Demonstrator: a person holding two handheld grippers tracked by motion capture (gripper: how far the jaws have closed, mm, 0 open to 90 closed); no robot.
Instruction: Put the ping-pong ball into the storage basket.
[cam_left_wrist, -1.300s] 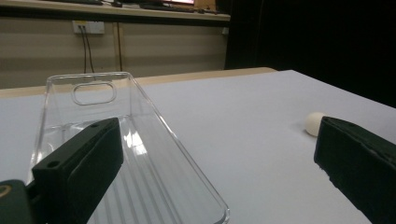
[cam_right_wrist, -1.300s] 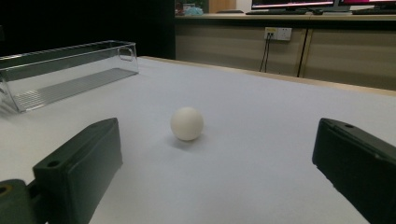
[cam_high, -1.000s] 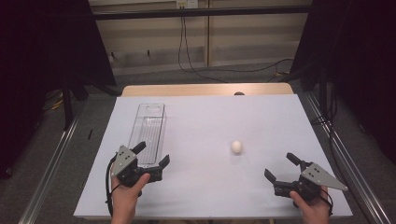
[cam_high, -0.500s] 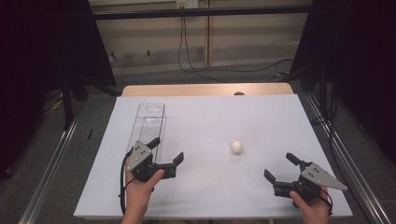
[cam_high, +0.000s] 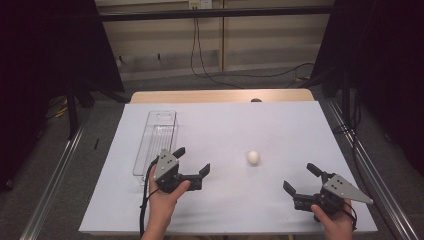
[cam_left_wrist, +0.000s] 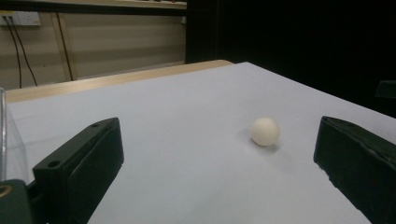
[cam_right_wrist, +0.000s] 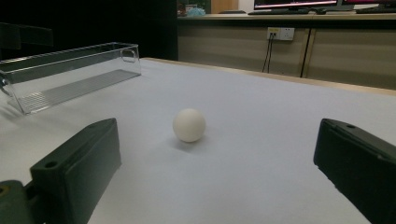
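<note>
**Kid:** What do you see on the table?

**Me:** I see a small white ball (cam_high: 253, 157). It sits on the white table (cam_high: 280, 125), a little right of the middle. Nothing touches it.

**Kid:** Where are your grabbers?

**Me:** My left gripper (cam_high: 192, 162) is at the near left side of the table. My hand (cam_high: 165, 195) holds it from behind. It points toward the ball, and the ball is near it but apart from it. My right gripper (cam_high: 300, 178) is at the near right corner, and it points toward the ball too. The ball lies between the two grippers, a bit farther back.

**Kid:** Are the jaws squeezing anything?

**Me:** No. Both pairs of jaws are spread wide, with nothing in them. In the left gripper view I see the ball (cam_left_wrist: 265, 131) between my two black jaws, farther off, closer to the right one. In the right gripper view the ball (cam_right_wrist: 189, 125) is between the jaws too, farther off, a bit closer to the left one.

**Kid:** What is that clear thing?

**Me:** That is a long clear box (cam_high: 156, 140). It lies on the left part of the table, just behind my left gripper. It is well apart from the ball. In the right gripper view I see the box (cam_right_wrist: 70, 74) far off on the left.
</note>
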